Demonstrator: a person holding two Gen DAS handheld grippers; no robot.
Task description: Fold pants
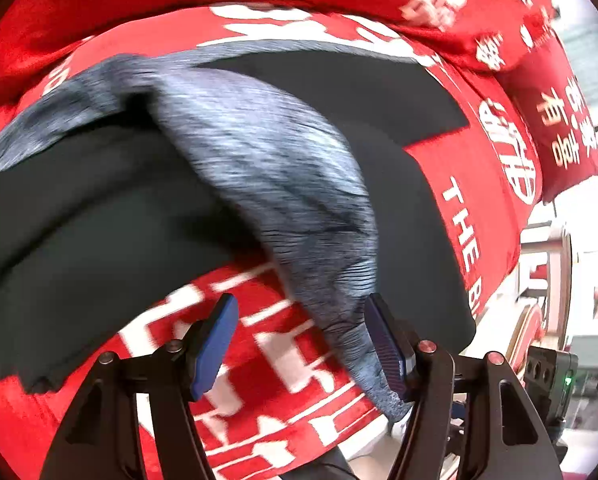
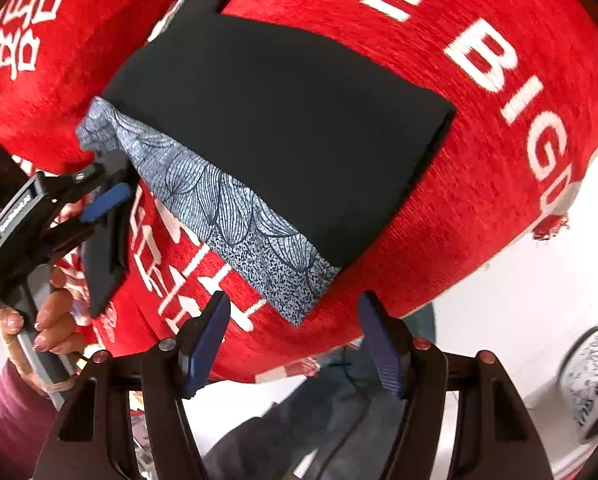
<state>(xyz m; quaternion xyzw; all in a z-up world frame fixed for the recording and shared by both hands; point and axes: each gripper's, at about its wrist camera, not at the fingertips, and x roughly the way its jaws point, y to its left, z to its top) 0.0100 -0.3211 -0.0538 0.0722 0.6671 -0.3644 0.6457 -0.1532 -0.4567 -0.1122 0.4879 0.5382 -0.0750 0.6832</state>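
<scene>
While the black pants (image 2: 275, 120) already lie doubled into a compact block on the red blanket (image 2: 439, 220), the fold looks unfinished, since the grey patterned waistband (image 1: 267, 168) is lifted off the cloth on the left side and lies flat only on the right.

Starting at the left: the left gripper (image 1: 303, 344) stands with its jaws wide apart. The waistband's end drapes down against the inner face of its right-hand pad (image 1: 385, 344), touching it, but nothing is pinched; its left-hand pad hangs clear above the blanket. The right wrist view agrees, showing that gripper spread open beside the raised band end.

Further right, the right gripper (image 2: 295, 340) is also wide open and holds nothing. The band's flat corner (image 2: 295, 296) lies just ahead of it, between the lines of its pads, apart from both.

Judging by this, smoothing the band and perhaps one more fold remain.
</scene>
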